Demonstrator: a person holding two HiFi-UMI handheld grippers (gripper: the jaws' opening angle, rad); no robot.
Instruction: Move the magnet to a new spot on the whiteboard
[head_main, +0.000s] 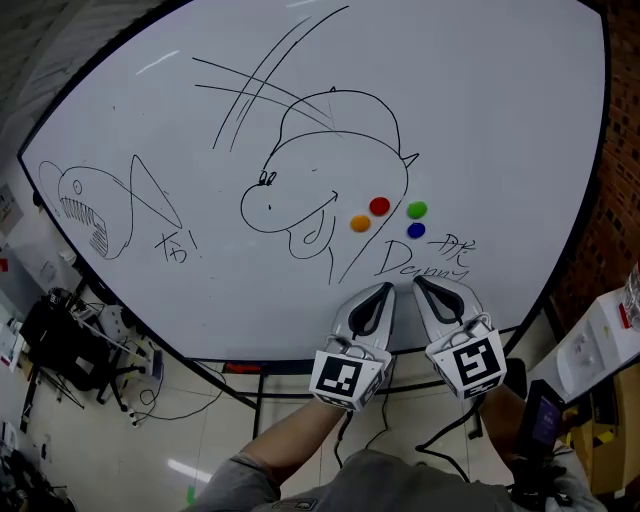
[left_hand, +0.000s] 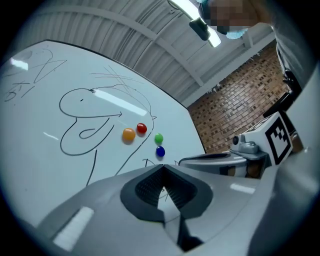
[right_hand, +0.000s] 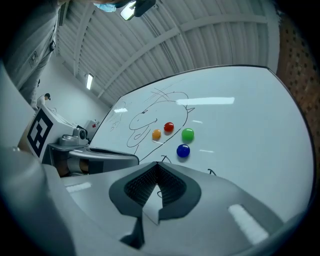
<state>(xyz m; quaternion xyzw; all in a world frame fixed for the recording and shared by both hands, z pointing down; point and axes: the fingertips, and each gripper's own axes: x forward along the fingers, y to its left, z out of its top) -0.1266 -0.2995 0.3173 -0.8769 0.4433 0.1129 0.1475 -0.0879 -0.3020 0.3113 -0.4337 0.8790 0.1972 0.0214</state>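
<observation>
Left tool (head_main: 385, 288) and right tool (head_main: 421, 284): jaws together on both, nothing between the pads. Each gripper view shows its tips meeting over bare board. They sit side by side, nearly touching, tips aimed at the lower part of the whiteboard (head_main: 500, 120). No magnet is picked up yet. Four sit on the board in a cluster beside the cartoon head (head_main: 290, 200): orange magnet (head_main: 360, 223), red magnet (head_main: 379, 206), green magnet (head_main: 417, 210), blue magnet (head_main: 416, 230). Blue is lowest and nearest the tips, just above the signature (head_main: 425, 262). My guess is that it's the target, but the task doesn't say which. Closed jaws only suit an approach, so I'd have to open one tool before it can pinch a magnet by its rim. The right tool lines up better under green and blue, so I'd use that one. The left one looks like a passenger. Head view gives the layout: plenty of blank white to the right and top for a new spot, and a fish sketch (head_main: 85, 205) far left. It can't show the pads. The gripper views do, and each catches the other tool alongside. Left gripper view adds the brick wall (left_hand: 235, 100) past the board's edge, and right gripper view adds the ceiling (right_hand: 200, 35). No view tells me whether the tips touch the board.
</observation>
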